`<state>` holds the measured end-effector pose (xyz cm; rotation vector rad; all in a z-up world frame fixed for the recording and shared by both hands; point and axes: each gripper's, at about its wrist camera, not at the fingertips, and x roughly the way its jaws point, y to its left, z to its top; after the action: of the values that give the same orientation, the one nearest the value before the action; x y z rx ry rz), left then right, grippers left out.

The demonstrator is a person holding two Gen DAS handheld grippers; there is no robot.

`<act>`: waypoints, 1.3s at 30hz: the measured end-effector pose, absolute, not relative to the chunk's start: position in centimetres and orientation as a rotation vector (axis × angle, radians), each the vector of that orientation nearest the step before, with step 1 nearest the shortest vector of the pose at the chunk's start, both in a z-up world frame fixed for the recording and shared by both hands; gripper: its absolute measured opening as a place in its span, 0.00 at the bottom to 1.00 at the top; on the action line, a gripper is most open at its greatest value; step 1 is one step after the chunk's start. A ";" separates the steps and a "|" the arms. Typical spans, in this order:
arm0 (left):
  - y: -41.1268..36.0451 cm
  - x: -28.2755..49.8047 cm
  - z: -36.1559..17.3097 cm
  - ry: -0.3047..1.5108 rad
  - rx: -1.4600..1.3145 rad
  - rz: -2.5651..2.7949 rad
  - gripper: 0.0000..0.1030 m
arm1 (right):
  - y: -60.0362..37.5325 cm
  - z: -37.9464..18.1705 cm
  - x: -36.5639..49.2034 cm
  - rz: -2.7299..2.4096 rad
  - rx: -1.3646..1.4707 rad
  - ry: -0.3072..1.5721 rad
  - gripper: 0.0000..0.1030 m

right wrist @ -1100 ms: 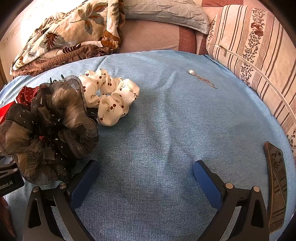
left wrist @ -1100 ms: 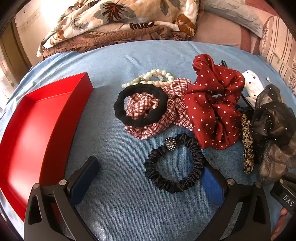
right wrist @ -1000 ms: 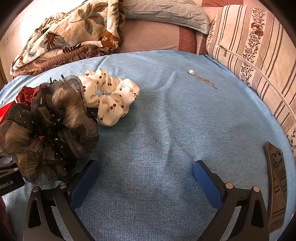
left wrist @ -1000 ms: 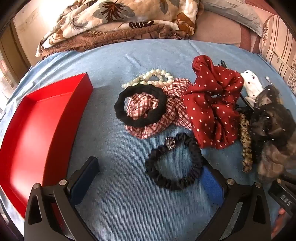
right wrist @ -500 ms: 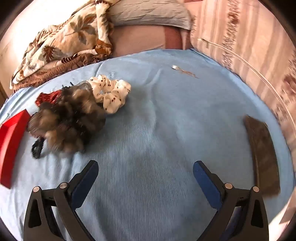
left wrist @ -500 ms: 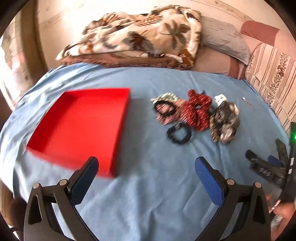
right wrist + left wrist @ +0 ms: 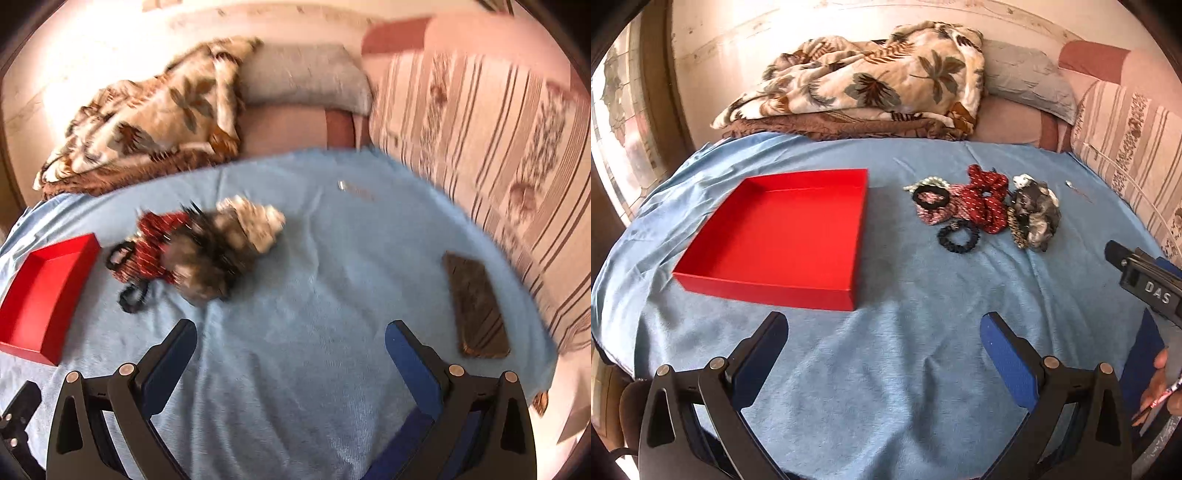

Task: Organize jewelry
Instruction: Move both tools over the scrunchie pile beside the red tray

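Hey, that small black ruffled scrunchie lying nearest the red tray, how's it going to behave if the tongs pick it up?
The black ruffled scrunchie looks like soft gathered fabric, so it will probably sag and fold instead of holding its ring shape. It seems light and lies flat on the blue cover, so rolling is unlikely. Its ruffles should give the pads some grip, though a pinch may gather cover too.

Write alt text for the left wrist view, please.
An open two-finger left gripper hovers over a blue bedsheet, holding nothing. Ahead lie an empty shallow red cardboard box and, to its right, a pile of fabric scrunchies.
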<state>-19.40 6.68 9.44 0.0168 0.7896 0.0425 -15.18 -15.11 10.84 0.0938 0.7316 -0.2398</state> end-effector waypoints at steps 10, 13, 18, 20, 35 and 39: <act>9.5 -19.8 12.5 0.681 0.001 0.115 1.00 | -12.6 12.7 -16.8 -0.186 0.114 0.676 0.99; 9.9 -19.7 12.5 0.688 -0.012 0.115 1.00 | -12.4 12.9 -17.0 -0.191 0.119 0.665 0.99; 10.0 -19.4 11.9 0.722 -0.017 0.115 1.00 | -12.6 12.2 -16.9 -0.199 0.119 0.678 0.99; 9.8 -19.2 11.6 0.736 -0.017 0.124 1.00 | -12.8 11.9 -17.0 -0.197 0.126 0.686 0.99; 8.6 -18.1 10.3 0.807 0.011 0.063 1.00 | -14.1 10.1 -16.5 -0.195 0.165 0.730 0.99; 8.3 -17.6 10.6 0.797 0.061 0.079 1.00 | -14.5 9.7 -16.2 -0.179 0.184 0.747 0.99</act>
<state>-17.63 8.34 10.56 0.0605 0.7975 0.0790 -16.25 -14.52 9.69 0.1841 0.7475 -0.1793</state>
